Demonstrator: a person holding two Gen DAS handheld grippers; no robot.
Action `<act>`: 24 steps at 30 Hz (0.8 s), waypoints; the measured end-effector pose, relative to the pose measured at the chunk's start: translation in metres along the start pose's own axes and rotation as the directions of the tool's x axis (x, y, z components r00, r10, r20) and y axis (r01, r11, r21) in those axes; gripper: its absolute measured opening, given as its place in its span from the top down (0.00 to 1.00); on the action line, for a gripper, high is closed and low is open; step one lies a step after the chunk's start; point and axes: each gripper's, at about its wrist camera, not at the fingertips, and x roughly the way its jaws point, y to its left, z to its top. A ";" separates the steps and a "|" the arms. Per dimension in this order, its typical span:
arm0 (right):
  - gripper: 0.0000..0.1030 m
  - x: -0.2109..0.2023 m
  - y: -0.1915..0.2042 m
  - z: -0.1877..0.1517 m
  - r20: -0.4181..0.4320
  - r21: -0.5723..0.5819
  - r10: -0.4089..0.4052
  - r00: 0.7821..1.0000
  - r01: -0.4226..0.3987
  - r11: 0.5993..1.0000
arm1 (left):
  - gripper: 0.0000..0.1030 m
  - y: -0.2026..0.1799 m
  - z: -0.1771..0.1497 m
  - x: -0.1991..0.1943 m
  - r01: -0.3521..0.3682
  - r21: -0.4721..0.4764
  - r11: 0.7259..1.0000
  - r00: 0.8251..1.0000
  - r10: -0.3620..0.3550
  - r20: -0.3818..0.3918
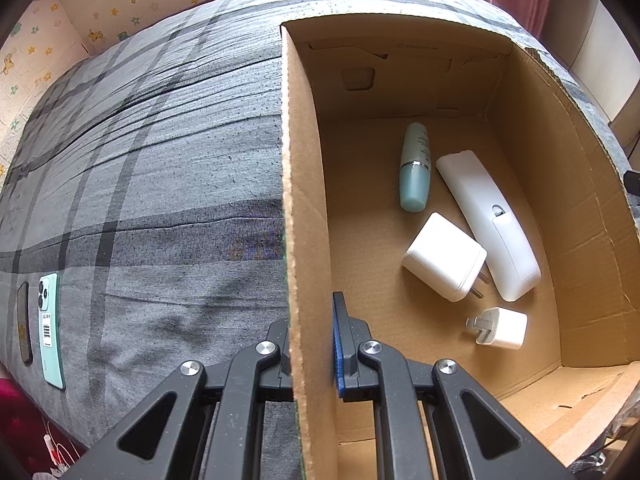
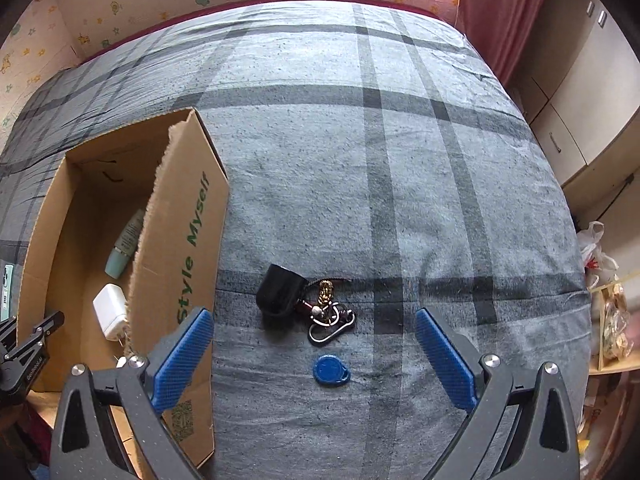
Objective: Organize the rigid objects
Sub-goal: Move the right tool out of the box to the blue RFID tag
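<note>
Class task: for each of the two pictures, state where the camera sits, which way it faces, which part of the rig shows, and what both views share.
Left wrist: sits on the left gripper, looking steeply down into the cardboard box; its fingers clamp the box's side wall.
Right wrist: sits on the right gripper, looking down at the plaid bedcover; its blue pads stand wide apart over a key bunch and blue tag.
Shared: the box, teal bottle, large white charger, bedcover.

A home bedroom: ahead of both grippers spreads a bed under a grey plaid sheet (image 2: 360,160), backed by cartoon-animal wallpaper (image 2: 112,8), with a red curtain (image 2: 500,12) and cream cupboards (image 2: 576,112) to the right.
</note>
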 end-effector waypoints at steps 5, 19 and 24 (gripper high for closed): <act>0.00 0.026 -0.012 -0.020 -0.057 0.046 -0.006 0.998 0.009 0.999 | 0.88 0.001 0.000 0.001 0.003 -0.006 1.000 1.000 -0.003 -0.001; 0.03 0.071 -0.025 -0.057 -0.121 0.086 -0.048 0.991 0.058 0.995 | 0.88 0.000 0.000 0.001 -0.004 -0.003 1.000 1.000 0.004 0.001; 0.27 0.084 -0.021 -0.067 -0.152 0.082 -0.041 0.988 0.054 0.995 | 0.88 -0.001 0.000 0.000 -0.008 -0.002 1.000 1.000 0.008 0.000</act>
